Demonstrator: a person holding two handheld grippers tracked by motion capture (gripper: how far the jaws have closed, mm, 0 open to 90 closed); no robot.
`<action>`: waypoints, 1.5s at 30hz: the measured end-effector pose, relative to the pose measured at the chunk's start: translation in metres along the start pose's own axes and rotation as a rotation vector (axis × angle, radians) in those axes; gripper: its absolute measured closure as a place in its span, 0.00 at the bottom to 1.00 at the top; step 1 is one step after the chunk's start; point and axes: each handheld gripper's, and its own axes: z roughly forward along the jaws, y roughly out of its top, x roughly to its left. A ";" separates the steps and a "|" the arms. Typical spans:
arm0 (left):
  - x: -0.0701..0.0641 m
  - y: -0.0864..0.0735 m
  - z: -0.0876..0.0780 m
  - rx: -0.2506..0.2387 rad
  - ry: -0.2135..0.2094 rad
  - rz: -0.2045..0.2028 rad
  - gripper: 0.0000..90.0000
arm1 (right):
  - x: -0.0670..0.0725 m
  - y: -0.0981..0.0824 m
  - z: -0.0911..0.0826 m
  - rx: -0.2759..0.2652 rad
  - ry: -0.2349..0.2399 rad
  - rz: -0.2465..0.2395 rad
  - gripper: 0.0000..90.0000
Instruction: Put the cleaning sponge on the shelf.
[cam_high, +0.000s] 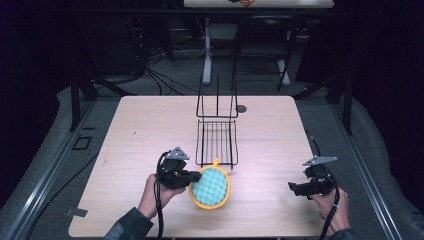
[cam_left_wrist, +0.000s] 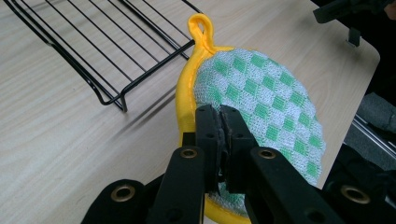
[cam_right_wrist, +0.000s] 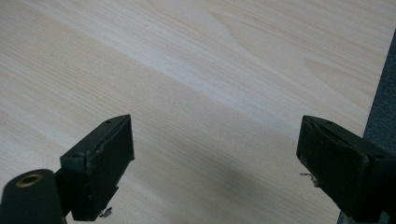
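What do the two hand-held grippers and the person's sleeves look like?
Both the left hand-held gripper and the right hand-held gripper are black, with blocky jaws, brass-coloured rivets, a grey three-cornered plate on top and a trailing black cable. The left sleeve is dark.

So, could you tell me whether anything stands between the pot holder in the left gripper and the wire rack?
Nothing visible does. The pot holder, pinched in the left gripper, lies right before the wire rack's near edge, with bare table between them.
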 end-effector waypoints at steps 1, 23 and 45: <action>0.000 0.001 0.000 -0.002 -0.003 -0.002 0.97 | 0.000 0.000 0.000 -0.004 -0.001 -0.002 0.12; 0.027 0.037 -0.014 -0.108 0.066 -0.023 0.97 | 0.000 0.000 0.001 0.003 -0.001 -0.002 0.12; 0.058 0.053 -0.005 -0.176 0.146 -0.096 0.97 | 0.000 0.001 0.001 -0.005 0.003 -0.007 0.12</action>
